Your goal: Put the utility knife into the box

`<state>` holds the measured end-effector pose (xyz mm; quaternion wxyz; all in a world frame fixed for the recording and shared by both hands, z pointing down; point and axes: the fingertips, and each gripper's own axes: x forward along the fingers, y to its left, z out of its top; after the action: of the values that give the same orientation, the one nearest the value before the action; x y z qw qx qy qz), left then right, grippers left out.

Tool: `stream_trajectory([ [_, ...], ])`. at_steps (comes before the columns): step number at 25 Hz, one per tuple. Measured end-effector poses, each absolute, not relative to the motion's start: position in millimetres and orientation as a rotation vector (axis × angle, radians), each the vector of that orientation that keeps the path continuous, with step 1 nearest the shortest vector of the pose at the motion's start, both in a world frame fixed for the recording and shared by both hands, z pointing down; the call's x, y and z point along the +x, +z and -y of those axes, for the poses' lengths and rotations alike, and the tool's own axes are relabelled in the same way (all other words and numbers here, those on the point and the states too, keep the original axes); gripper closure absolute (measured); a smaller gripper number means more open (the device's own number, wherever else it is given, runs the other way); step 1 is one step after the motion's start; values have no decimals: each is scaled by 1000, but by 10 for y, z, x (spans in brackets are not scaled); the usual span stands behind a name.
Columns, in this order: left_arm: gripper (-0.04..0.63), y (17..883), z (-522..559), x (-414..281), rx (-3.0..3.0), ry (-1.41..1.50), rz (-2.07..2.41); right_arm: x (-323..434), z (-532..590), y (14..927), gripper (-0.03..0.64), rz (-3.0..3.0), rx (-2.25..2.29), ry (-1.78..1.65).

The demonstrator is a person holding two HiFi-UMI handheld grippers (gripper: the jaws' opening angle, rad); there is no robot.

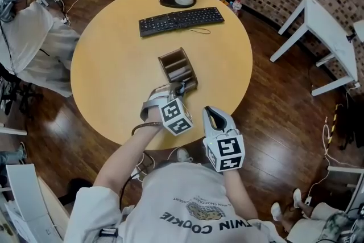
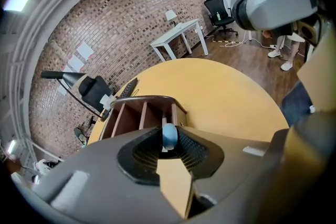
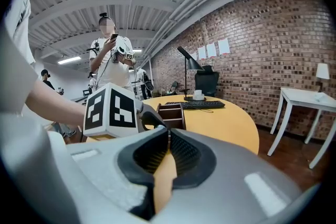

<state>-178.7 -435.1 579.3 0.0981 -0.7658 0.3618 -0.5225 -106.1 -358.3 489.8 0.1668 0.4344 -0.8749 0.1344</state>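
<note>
Both arms reach forward over the bench (image 1: 114, 65): left tongs (image 1: 176, 91) pinch the utility knife (image 2: 169, 135) at the box's (image 1: 161, 67) near end, right tongs (image 1: 213, 115) pressed together, empty.

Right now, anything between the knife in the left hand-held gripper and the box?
Nothing visible. The utility knife, pinched in the left hand-held gripper, is at the near edge of the box, with open compartments just beyond.

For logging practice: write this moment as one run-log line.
left tool: holds utility knife | box: right ahead | right tool: shut, empty
</note>
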Motion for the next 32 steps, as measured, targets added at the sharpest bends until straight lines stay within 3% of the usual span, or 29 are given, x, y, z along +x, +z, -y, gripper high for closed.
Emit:
stream_trajectory([
  [12,442,5723,4247,-1701,-2291,-1486,-1100,-947,3476,4878,612,2492,1223,386],
  [26,443,5148,3787,-1390,-2436,-1231,-1444,-515,3122,4735,612,2538,1110,336],
  [32,507,4938,3325,-1007,-2525,-1072,-1567,-300,2894,4657,612,2583,1043,306],
])
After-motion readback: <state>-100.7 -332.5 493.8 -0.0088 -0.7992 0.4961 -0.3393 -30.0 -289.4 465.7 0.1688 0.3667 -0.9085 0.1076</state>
